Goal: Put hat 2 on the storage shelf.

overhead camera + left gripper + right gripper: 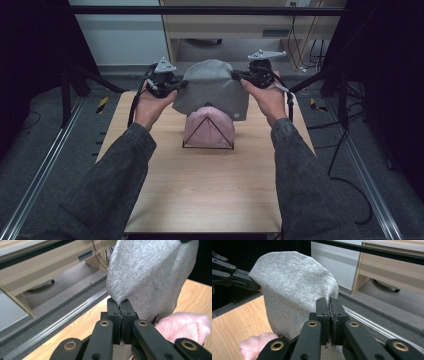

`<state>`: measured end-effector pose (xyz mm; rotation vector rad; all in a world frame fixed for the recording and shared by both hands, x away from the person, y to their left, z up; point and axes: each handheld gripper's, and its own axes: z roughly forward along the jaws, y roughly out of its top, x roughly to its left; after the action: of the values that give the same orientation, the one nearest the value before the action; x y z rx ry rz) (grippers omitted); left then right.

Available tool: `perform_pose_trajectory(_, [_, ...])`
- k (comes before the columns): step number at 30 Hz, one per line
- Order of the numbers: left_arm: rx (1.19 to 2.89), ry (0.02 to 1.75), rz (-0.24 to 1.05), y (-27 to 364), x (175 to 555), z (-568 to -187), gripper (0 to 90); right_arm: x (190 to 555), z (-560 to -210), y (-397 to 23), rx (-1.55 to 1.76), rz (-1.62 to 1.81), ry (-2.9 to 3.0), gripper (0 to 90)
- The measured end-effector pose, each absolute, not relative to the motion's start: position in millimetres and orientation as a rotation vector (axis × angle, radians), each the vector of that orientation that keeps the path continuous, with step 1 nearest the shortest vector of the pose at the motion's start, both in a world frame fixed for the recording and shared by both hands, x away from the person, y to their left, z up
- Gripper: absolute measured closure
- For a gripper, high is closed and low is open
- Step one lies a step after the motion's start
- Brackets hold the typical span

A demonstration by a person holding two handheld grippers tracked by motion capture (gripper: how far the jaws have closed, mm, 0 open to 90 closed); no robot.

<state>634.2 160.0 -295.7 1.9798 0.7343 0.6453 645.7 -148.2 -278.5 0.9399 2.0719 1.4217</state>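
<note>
pink hat [209,131]: top hidden behind the grey hat [212,92]
wire stand [208,145]: mostly covered by the pink hat
grey hat's label [236,115]: too small, perhaps a logo

This looks like a lab set up for recording rather than a home or shop. A bare light-wood table [210,200] stands alone inside a dark metal frame [200,10], flanked by black curtains [30,60], with metal rails [45,170] along the grey carpet [75,115]. Loose cables [305,45] hang beside a plain beige desk [235,25] at the back, and yellow-black tape [102,104] marks the floor.
</note>
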Motion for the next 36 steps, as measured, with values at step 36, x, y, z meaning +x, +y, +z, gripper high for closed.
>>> perform_pose_trajectory(36, [2.052, 0.821, 0.549, 165.0, 614.6, -366.4, 88.3, 632.1, -350.1, -138.6, 1.033, 1.33, 2.169, 87.0])
